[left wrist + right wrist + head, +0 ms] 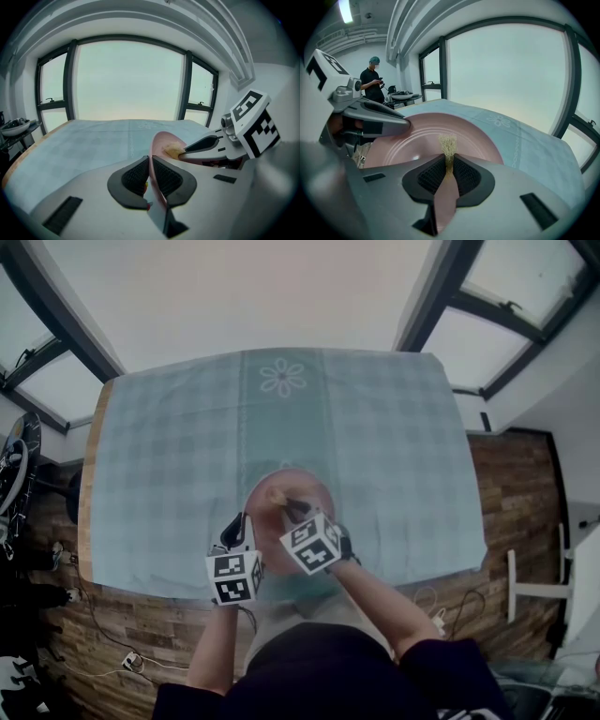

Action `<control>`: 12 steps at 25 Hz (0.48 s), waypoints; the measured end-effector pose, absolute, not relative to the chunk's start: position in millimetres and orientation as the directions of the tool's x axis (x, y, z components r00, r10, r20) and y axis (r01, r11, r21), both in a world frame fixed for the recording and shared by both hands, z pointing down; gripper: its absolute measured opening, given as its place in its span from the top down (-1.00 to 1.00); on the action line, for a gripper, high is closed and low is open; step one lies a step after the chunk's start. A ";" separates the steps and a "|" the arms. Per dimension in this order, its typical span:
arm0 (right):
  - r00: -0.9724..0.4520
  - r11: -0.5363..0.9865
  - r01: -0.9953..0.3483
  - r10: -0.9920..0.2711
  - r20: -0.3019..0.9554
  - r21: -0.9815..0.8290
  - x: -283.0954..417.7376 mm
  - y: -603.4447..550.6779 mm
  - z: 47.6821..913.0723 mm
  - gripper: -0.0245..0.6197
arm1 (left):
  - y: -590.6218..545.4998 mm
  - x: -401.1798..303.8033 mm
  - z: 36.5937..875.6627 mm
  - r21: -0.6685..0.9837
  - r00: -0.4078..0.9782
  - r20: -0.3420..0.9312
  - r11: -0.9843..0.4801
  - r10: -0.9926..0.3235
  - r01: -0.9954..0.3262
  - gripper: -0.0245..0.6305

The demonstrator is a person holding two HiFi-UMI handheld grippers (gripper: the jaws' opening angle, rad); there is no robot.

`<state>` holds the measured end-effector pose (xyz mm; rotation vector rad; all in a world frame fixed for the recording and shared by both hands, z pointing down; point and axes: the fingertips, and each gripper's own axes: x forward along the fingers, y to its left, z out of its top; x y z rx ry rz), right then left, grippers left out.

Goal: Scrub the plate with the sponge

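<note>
A pink plate (302,491) is over the near middle of the table, tilted up off the cloth. My left gripper (150,161) is shut on the plate (158,139) at its rim, which runs edge-on between the pads. My right gripper (449,161) is shut on a thin yellowish sponge (448,144), whose frayed end lies against the plate's (417,138) face. In the left gripper view the sponge (172,151) sits on the plate at the tip of the right gripper (190,148). From the head view the sponge (277,495) shows near the plate's left middle.
A pale blue checked cloth (187,456) with a flower print (283,377) covers the table. Its wooden edge (87,493) shows at the left. Large windows stand beyond the table. A person (373,84) stands far off by a small table (405,97).
</note>
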<state>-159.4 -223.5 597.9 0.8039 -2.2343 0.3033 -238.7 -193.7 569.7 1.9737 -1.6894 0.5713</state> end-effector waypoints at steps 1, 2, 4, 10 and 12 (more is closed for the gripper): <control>-0.544 0.783 -0.622 -0.451 0.708 0.020 -161.1 -220.1 597.8 0.76 | -193.4 -239.0 570.1 0.087 0.150 0.595 -0.123 -0.789 -0.989 0.85; -0.551 0.791 -0.612 -0.443 0.707 0.018 -163.1 -216.4 597.9 0.76 | -193.0 -239.4 570.6 0.088 0.148 0.596 -0.119 -0.789 -0.989 0.85; -0.565 0.807 -0.590 -0.426 0.707 0.014 -167.0 -208.7 598.1 0.76 | -192.0 -240.1 571.5 0.091 0.145 0.598 -0.114 -0.788 -0.989 0.85; -0.596 0.843 -0.538 -0.378 0.708 -0.003 -176.6 -187.7 596.7 0.76 | -189.2 -241.8 573.9 0.091 0.135 0.604 -0.100 -0.786 -0.991 0.85; -0.604 0.854 -0.521 -0.362 0.711 -0.008 -179.3 -179.7 596.5 0.76 | -188.6 -242.2 575.4 0.094 0.131 0.607 -0.093 -0.784 -0.991 0.85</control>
